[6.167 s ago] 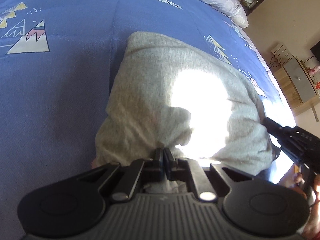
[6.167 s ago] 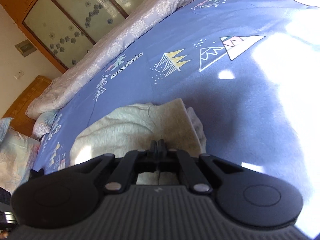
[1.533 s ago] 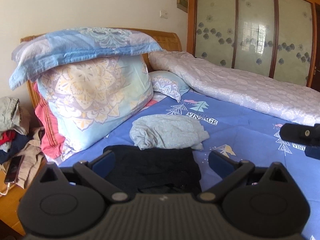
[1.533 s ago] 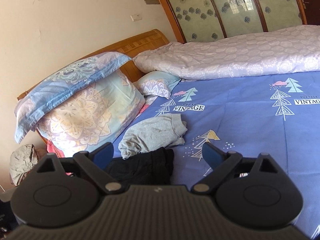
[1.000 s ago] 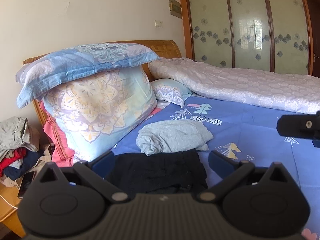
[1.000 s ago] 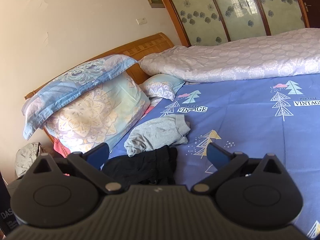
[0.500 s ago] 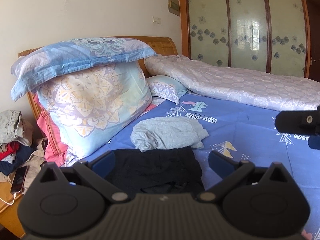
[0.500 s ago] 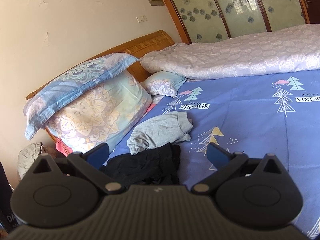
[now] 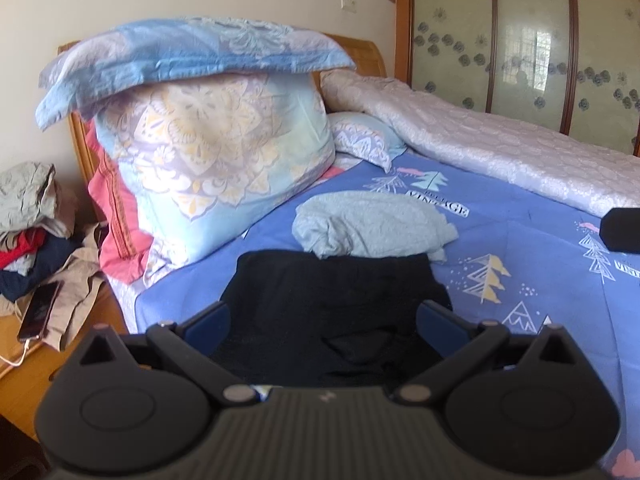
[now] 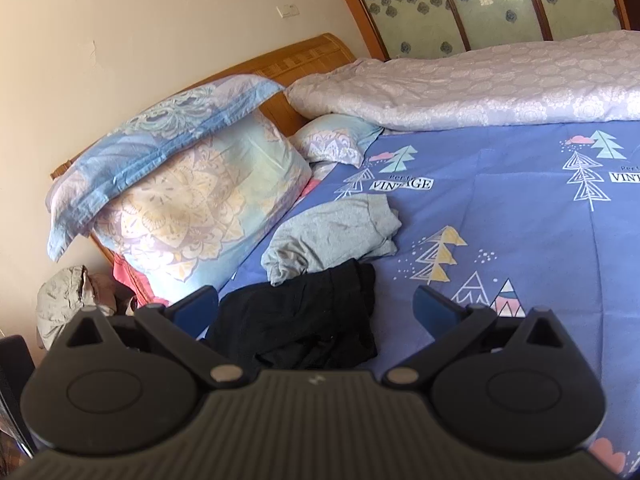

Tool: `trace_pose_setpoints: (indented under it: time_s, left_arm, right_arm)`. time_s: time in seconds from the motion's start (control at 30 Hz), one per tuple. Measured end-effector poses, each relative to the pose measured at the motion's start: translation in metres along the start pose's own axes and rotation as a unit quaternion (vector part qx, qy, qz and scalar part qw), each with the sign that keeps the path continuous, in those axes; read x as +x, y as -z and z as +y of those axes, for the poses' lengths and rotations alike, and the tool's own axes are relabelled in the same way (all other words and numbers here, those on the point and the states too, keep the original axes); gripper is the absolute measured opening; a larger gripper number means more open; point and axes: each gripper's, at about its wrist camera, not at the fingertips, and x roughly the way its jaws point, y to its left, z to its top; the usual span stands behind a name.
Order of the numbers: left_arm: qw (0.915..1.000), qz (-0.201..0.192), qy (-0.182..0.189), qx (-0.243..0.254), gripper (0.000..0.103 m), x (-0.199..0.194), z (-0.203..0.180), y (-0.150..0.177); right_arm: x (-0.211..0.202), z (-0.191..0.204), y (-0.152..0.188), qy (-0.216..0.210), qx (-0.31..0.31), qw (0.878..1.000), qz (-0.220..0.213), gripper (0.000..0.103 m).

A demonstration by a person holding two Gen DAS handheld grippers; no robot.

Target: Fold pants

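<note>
A crumpled black pair of pants (image 9: 332,300) (image 10: 304,316) lies on the blue bed sheet (image 9: 520,248) (image 10: 500,208) near the bed's corner. Just beyond it rests a bundled grey garment (image 9: 368,224) (image 10: 332,236). My left gripper (image 9: 324,320) hovers open right over the black pants, its blue-padded fingers (image 9: 208,320) spread wide with nothing between them. My right gripper (image 10: 316,304) is also open, held above the near edge of the black pants. A black part of the right gripper (image 9: 620,230) shows at the right edge of the left wrist view.
Stacked pillows (image 9: 208,136) (image 10: 180,184) lean on the wooden headboard (image 10: 304,60). A rolled pale quilt (image 9: 500,148) (image 10: 480,84) runs along the far side. A nightstand (image 9: 40,360) beside the bed holds piled clothes (image 9: 28,216) and a phone (image 9: 38,310) on a cable.
Between the oldest frames and now both grippers let go of the folded grey pants and opened, turning toward the headboard. In the last second both drifted slightly closer to the black pants.
</note>
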Motion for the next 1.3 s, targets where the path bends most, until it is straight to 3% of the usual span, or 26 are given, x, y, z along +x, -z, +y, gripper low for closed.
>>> trace_pose_setpoints:
  time_s: [0.17,0.53,0.9,1.1,1.3]
  left_arm:
    - [0.9999,0.011,0.004,0.000,0.103,0.000,-0.001,0.007]
    - [0.9978,-0.010,0.047,0.046,0.103,-0.035,-0.048,0.005]
    - [0.9913,-0.053,0.058,0.105,0.103,-0.078,-0.103,0.004]
    - [0.9900,-0.070,0.051,0.112,0.103,-0.093,-0.116,0.002]
    - [0.9914,-0.065,0.049,0.103,0.103,-0.098,-0.114,0.000]
  right_arm:
    - [0.005,0.006,0.007,0.000,-0.010,1.000,0.014,0.103]
    - [-0.037,-0.018,0.003,0.000,0.022,0.999,-0.028,0.103]
    - [-0.084,-0.052,0.008,0.003,0.050,0.996,-0.069,0.103]
    - [-0.099,-0.061,0.007,-0.006,0.053,0.995,-0.088,0.103]
    - [-0.096,-0.064,0.010,-0.015,0.051,0.995,-0.081,0.103]
